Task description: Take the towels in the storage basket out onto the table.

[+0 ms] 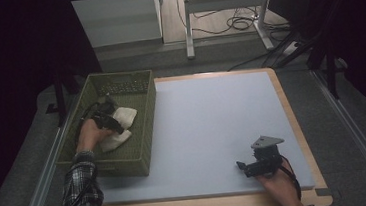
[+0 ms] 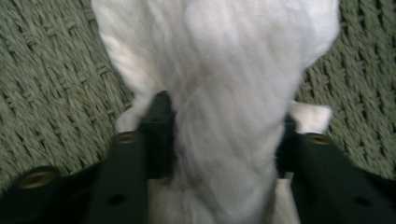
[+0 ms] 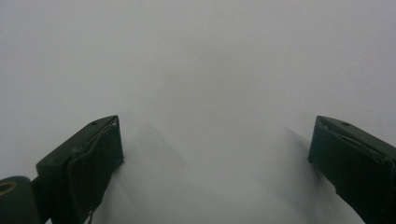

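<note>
Jaws of our left gripper (image 2: 224,140) are pinching a soft, ribbed white cloth (image 2: 219,70) bunched inside the woven green basket (image 1: 146,136) at the frame's left. We are angling that hand (image 1: 89,134) down into it, while our right gripper (image 3: 215,144) is lying wide-jawed over the smooth pale mat (image 1: 213,125), lower right.

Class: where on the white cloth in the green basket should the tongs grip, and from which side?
Grip the white cloth across its bunched middle, coming from above: it lies soft and flat in the basket, whose walls block the sides. The left tongs pinch it there.
</note>
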A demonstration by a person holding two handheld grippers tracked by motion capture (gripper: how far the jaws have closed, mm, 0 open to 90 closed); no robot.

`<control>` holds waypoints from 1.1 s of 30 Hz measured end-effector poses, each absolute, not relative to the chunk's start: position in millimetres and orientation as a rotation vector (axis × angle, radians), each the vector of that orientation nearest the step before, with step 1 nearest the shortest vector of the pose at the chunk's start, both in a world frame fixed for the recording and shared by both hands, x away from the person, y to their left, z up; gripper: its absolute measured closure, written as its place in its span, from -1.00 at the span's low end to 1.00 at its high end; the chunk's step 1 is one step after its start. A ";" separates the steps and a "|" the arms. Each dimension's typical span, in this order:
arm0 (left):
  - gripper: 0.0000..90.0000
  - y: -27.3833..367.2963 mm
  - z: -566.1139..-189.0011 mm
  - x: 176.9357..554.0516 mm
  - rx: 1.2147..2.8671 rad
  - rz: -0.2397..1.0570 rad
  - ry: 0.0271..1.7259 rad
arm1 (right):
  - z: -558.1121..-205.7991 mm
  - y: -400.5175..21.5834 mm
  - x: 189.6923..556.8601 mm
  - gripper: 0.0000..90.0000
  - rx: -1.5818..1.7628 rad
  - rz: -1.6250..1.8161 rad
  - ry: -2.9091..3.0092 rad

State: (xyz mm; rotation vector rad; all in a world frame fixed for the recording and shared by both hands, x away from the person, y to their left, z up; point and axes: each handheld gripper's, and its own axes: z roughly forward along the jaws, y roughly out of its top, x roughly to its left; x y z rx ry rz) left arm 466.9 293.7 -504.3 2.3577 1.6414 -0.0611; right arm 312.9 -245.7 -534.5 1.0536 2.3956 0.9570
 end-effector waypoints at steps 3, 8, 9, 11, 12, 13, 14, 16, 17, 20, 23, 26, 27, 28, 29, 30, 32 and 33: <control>0.60 292.9 -503.3 466.6 2.365 -0.068 1.631 | -534.5 -245.8 312.9 -0.93 1.053 0.957 2.396; 0.65 292.5 -499.4 465.0 2.361 -0.046 1.618 | -534.5 -245.7 312.9 -0.93 1.054 0.957 2.396; 0.65 292.9 -497.5 464.7 2.356 -0.038 1.613 | -534.5 -245.7 312.9 -0.93 1.054 0.957 2.396; 0.64 294.4 -491.2 462.8 2.315 0.005 1.600 | -534.5 -245.7 312.9 -0.93 1.053 0.957 2.396; 0.64 294.4 -489.4 462.1 2.300 0.011 1.596 | -534.5 -245.8 312.9 -0.93 1.053 0.957 2.395; 0.64 294.2 -487.6 461.4 2.295 0.016 1.588 | -534.5 -245.7 312.9 -0.93 1.053 0.957 2.395; 0.64 293.7 -486.3 460.9 2.295 0.022 1.583 | -534.5 -245.7 312.9 -0.93 1.053 0.957 2.395; 0.64 292.5 -481.5 459.2 2.291 0.033 1.566 | -534.5 -245.8 312.9 -0.93 1.053 0.957 2.396; 0.63 292.5 -479.3 458.6 2.289 0.037 1.560 | -534.4 -245.8 312.9 -0.93 1.053 0.957 2.395; 0.63 293.1 -472.0 456.5 2.279 0.050 1.542 | -534.5 -245.8 312.8 -0.93 1.053 0.957 2.395; 0.63 295.1 -457.7 451.7 2.258 0.087 1.522 | -534.5 -245.8 312.8 -0.93 1.053 0.957 2.395; 0.63 297.5 -447.1 447.2 2.249 0.110 1.509 | -534.4 -245.8 312.8 -0.93 1.053 0.957 2.395; 0.63 298.4 -443.5 445.3 2.247 0.117 1.505 | -534.4 -245.8 312.8 -0.93 1.053 0.957 2.395; 0.63 299.2 -440.6 443.8 2.247 0.120 1.500 | -534.5 -245.8 312.8 -0.93 1.053 0.957 2.395; 0.63 300.0 -437.6 442.3 2.244 0.128 1.496 | -534.5 -245.8 312.8 -0.93 1.053 0.957 2.395; 0.63 300.5 -435.5 441.1 2.241 0.133 1.495 | -534.5 -245.8 312.8 -0.93 1.053 0.957 2.395; 0.63 301.3 -429.3 437.8 2.240 0.143 1.481 | -534.4 -245.8 312.8 -0.93 1.053 0.957 2.395; 0.63 301.4 -427.2 436.7 2.238 0.148 1.478 | -534.5 -245.8 312.8 -0.93 1.053 0.957 2.395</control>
